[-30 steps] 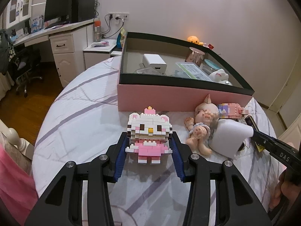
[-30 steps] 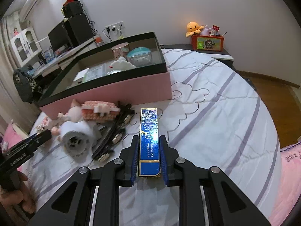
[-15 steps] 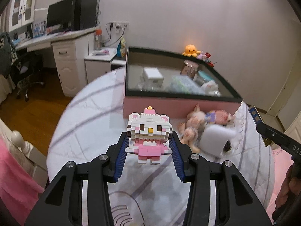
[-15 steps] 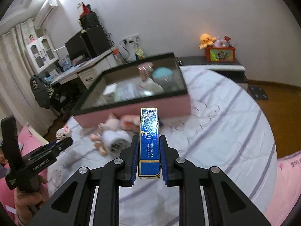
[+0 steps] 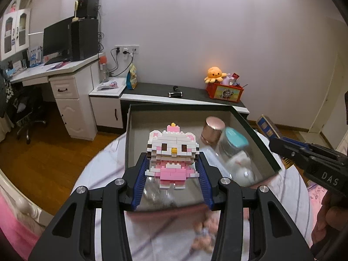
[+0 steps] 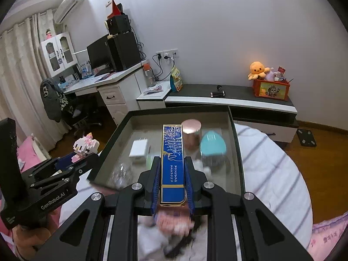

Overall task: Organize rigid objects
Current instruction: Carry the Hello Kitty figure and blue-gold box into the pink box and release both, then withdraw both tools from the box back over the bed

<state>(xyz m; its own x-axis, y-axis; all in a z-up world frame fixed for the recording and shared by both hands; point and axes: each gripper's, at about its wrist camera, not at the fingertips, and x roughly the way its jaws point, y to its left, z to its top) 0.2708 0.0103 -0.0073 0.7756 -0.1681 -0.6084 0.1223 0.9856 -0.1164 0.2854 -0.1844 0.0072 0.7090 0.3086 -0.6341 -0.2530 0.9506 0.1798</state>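
Gripping brick cat figure (image 5: 171,152) between left claw (image 5: 173,169) pads; blue box (image 6: 173,163) clamped in right claw (image 6: 171,184).

At the bottom of the right wrist view, a blurred heap of pink, white and black things (image 6: 174,232) cannot be told apart. Low in the left wrist view, a smeared pinkish doll-like figure (image 5: 203,237) lacks detail, and the clear items (image 5: 156,192) inside the dark-rimmed box (image 5: 256,139) are indistinct.

Bed with striped white cover (image 6: 271,158)

An open pink box (image 6: 236,143) sat on it; blurred small toys (image 5: 202,232) lay near, before the box.
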